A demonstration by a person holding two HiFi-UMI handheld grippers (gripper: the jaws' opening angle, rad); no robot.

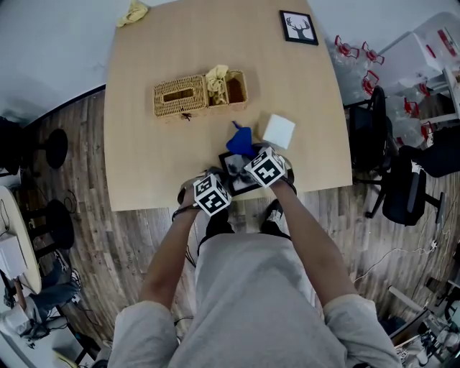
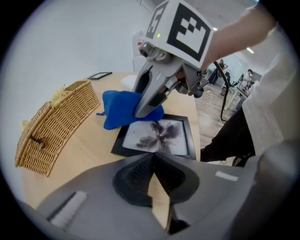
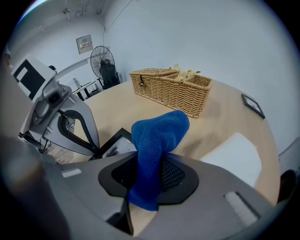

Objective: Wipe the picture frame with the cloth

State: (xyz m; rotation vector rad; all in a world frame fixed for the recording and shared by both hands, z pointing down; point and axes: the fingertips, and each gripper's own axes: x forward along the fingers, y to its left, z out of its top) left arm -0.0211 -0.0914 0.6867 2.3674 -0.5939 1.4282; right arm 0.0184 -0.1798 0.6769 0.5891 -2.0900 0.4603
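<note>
— What is the right gripper (image 3: 149,177) doing?

— Its jaws are pinched on the blue cloth (image 3: 158,133), which sticks up between them and folds over forward.

— And the left gripper (image 2: 153,157)?

— Its jaws are pressed together at the tips with nothing between them. It points at the picture frame (image 2: 157,136) from the near side. I cannot tell whether it touches the frame.

— Where is the frame?

— Flat on the table (image 1: 144,144), at 6 o'clock on the tabletop in the head view, close to the near edge and partly under both marker cubes. In the left gripper view the cloth lies on the frame's corner at 10 o'clock, with the right gripper's jaws on it.

— And farther out?

— From the frame, a white pad (image 1: 279,131) lies at 1 o'clock, just beside the cloth. A wicker basket (image 1: 190,95) stands at 11 o'clock, well apart. A deer frame (image 1: 298,27) lies near the far edge at 1 o'clock, and a yellow rag (image 1: 133,12) sits at the far corner, 11 o'clock.
</note>
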